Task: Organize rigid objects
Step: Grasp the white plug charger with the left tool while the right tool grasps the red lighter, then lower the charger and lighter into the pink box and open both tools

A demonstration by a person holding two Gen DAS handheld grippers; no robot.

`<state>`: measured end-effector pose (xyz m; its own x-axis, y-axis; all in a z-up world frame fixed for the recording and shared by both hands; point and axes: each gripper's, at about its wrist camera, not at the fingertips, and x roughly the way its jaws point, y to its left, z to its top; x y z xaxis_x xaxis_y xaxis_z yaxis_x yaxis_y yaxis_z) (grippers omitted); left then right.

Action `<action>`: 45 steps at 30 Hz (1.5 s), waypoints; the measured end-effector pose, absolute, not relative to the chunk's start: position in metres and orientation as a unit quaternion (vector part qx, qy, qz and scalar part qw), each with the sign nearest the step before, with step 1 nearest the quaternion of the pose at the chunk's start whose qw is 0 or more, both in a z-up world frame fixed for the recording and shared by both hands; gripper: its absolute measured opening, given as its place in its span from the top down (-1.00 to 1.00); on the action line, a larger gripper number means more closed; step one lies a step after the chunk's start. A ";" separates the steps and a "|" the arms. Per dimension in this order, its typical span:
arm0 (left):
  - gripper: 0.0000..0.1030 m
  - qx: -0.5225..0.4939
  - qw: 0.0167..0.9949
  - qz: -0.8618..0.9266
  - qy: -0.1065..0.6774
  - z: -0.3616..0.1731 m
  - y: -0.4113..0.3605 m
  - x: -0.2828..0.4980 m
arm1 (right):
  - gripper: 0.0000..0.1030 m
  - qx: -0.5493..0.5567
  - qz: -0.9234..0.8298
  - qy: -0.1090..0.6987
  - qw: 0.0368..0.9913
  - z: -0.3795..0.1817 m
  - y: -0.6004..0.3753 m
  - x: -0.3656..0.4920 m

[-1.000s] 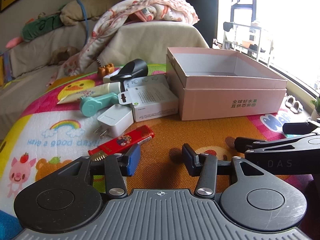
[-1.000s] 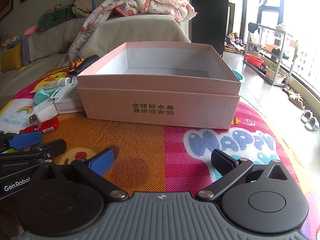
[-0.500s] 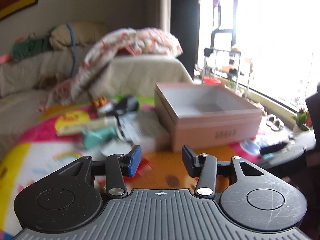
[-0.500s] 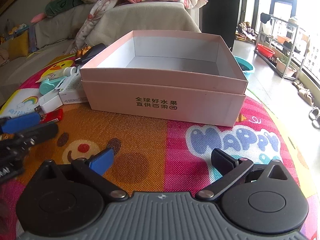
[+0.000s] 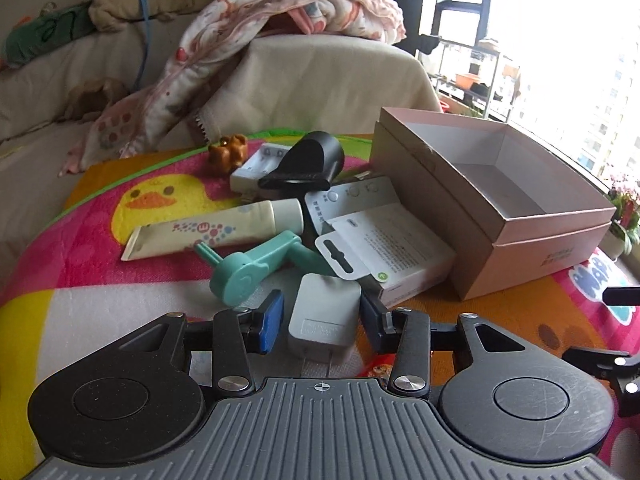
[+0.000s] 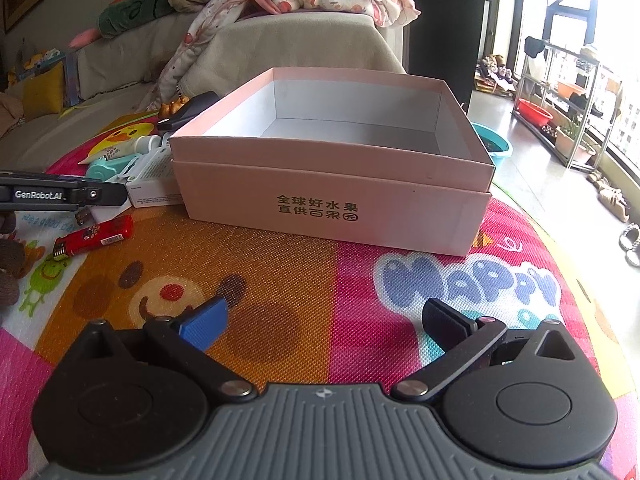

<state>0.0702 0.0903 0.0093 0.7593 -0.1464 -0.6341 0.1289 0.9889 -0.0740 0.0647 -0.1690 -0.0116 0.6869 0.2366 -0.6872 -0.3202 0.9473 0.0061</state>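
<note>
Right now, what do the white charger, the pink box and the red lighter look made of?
White charger: hard plastic, matte, going by its rounded moulded corners and metal prongs. Pink box: paperboard, matte pink outside, white inside, with folded thin walls. Red lighter: probably glossy plastic with a printed label and a metal cap at one end.

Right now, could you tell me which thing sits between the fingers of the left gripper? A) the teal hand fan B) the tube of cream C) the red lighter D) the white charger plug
D: in the left wrist view the white charger plug sits between the fingers of the left gripper, whose jaws have just been closing around it, with slim gaps on both sides.
</note>
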 end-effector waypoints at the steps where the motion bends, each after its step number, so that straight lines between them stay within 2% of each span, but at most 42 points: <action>1: 0.27 -0.015 0.938 -0.077 0.338 0.008 0.092 0.070 | -1.00 -0.065 0.163 0.362 0.916 -0.010 -0.165 0.062; 9: 0.28 -0.086 0.950 -0.071 0.293 0.025 0.135 0.022 | -1.00 -0.096 0.306 0.320 0.891 0.021 -0.094 0.041; 15: 0.28 -0.091 0.952 -0.053 0.288 0.036 0.159 -0.028 | -1.00 -0.150 0.338 0.322 0.872 0.008 -0.028 0.052; 19: 0.28 -0.096 0.952 -0.047 0.288 0.037 0.170 -0.050 | -0.99 -0.140 0.326 0.337 0.872 -0.002 -0.007 0.070; 21: 0.28 -0.102 0.951 -0.044 0.290 0.035 0.173 -0.055 | -0.89 -0.135 0.326 0.342 0.871 -0.005 -0.005 0.072; 23: 0.28 -0.109 0.948 -0.040 0.297 0.034 0.172 -0.058 | -0.61 -0.137 0.336 0.343 0.866 -0.002 -0.006 0.070; 30: 0.28 -0.079 0.934 -0.133 0.323 0.036 0.131 -0.067 | -0.58 -0.155 0.324 0.301 0.883 0.031 -0.071 0.031; 35: 0.28 -0.049 0.923 -0.224 0.310 0.060 0.070 -0.051 | -0.58 -0.159 0.254 0.255 0.919 0.058 -0.156 -0.005; 40: 0.28 0.005 0.937 -0.257 0.235 0.120 0.008 0.005 | -0.58 -0.134 0.205 0.189 0.951 0.095 -0.203 -0.006; 43: 0.27 -0.018 0.948 -0.249 0.199 0.154 -0.012 0.056 | -0.58 -0.126 0.188 0.153 0.962 0.116 -0.205 0.017; 45: 0.27 -0.043 0.949 -0.238 0.202 0.165 -0.018 0.091 | -0.58 -0.110 0.173 0.140 0.969 0.127 -0.199 0.042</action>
<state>0.0907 -0.0183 0.1646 0.8045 -0.4697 -0.3634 0.4347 0.8827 -0.1786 0.0422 -0.1992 0.1273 0.9008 0.3054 -0.3088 -0.3667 0.9158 -0.1639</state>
